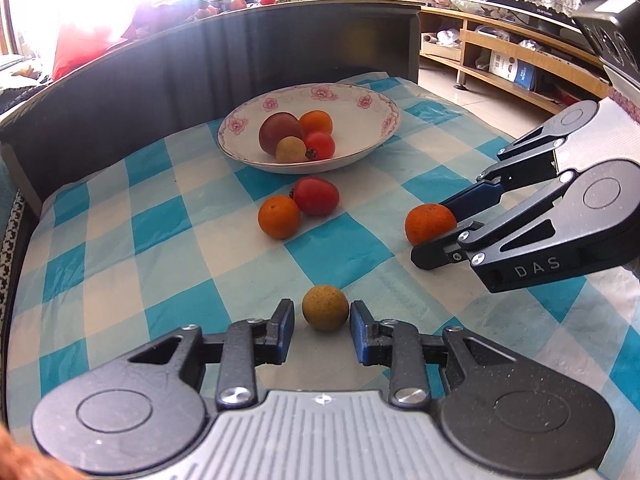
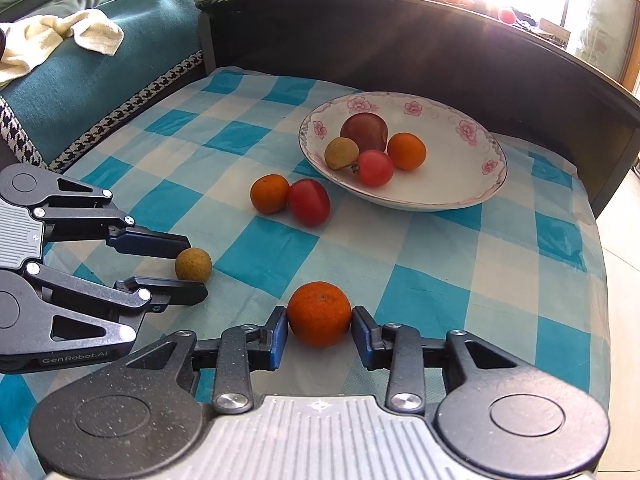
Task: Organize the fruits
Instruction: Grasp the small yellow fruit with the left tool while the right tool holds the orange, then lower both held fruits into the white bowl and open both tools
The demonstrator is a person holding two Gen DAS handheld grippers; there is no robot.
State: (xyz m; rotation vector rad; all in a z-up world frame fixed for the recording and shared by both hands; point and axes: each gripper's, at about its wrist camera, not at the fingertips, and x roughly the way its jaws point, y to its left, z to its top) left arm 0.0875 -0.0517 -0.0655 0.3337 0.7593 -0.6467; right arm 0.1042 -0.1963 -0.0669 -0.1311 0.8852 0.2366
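Observation:
A white flowered plate (image 1: 372,148) (image 2: 460,196) holds a dark red fruit (image 1: 278,132), an orange (image 1: 316,122), a red tomato (image 1: 320,145) and a small tan fruit (image 1: 291,149). On the cloth lie an orange (image 1: 279,216) (image 2: 269,193) touching a red tomato (image 1: 317,195) (image 2: 309,201). My left gripper (image 1: 322,312) (image 2: 192,266) is open around a small tan fruit (image 1: 325,308) (image 2: 193,264), with small gaps. My right gripper (image 2: 319,320) (image 1: 434,226) straddles an orange (image 2: 319,313) (image 1: 430,223), its pads at the fruit's sides.
A blue and white checked cloth (image 1: 160,240) (image 2: 480,280) covers the table. A dark raised board (image 1: 160,80) (image 2: 440,52) runs behind the plate. A teal sofa with a cream towel (image 2: 60,40) lies to the left. Wooden shelves (image 1: 520,60) stand at the right.

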